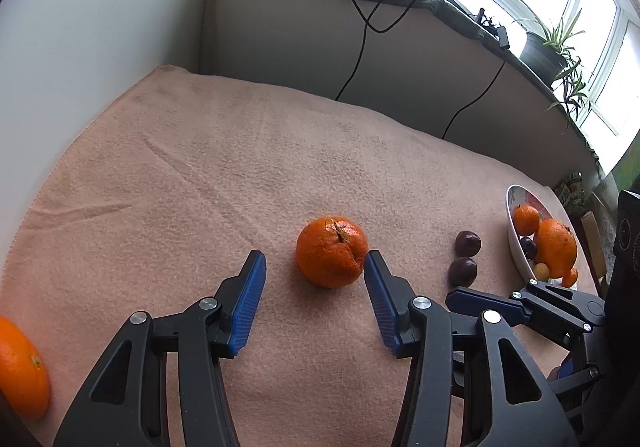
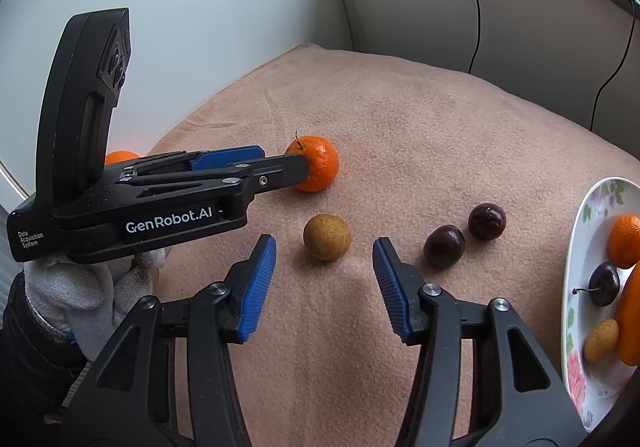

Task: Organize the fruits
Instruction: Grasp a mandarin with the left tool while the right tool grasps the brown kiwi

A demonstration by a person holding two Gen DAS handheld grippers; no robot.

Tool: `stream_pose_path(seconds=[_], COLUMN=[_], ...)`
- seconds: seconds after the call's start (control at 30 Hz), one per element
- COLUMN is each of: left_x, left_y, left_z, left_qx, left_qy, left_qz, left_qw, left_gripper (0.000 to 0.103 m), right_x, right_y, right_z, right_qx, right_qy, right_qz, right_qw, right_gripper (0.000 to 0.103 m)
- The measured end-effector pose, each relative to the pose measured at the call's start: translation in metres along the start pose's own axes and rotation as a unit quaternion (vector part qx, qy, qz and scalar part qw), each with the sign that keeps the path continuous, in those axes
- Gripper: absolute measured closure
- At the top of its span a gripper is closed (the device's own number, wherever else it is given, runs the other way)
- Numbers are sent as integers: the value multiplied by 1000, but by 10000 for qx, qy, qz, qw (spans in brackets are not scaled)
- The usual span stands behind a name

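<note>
Left gripper [image 1: 314,261], jaws spread, brackets the mandarin [image 1: 332,251] on the towel [image 1: 240,151]; its right pad touches the fruit. Right gripper [image 2: 324,247], likewise spread, faces the longan [image 2: 327,237] lying just ahead.

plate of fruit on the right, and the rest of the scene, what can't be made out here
- Plate: right wrist view, cut off by the right edge, so its full contents are hidden.
- Orange at far left: left wrist view, cut by the edge; in the right wrist view the left gripper hides most of it.
- Brown round fruit: kind unclear.
</note>
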State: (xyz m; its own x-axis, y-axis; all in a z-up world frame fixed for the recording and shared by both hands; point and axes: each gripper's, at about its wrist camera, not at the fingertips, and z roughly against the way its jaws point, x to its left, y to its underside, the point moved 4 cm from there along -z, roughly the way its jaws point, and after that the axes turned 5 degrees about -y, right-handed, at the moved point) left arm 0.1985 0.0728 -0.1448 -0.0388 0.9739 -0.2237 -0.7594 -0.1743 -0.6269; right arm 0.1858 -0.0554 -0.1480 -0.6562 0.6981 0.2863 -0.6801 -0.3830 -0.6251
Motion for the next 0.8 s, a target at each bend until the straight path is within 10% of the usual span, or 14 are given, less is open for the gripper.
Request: stream_pose_path(seconds=[0.8], left_x=[-13], left_y=[-4], left_z=[-16], left_qx=[240], left_qy=[35], left_qz=[-241], left_qw=[9994], left_gripper=[60], right_x=[-7], right_y=[-9], right_z=[-26], right_qx=[257], right_qy=[45], right_qz=[-60], right_qw=[9996], right_gripper=[62])
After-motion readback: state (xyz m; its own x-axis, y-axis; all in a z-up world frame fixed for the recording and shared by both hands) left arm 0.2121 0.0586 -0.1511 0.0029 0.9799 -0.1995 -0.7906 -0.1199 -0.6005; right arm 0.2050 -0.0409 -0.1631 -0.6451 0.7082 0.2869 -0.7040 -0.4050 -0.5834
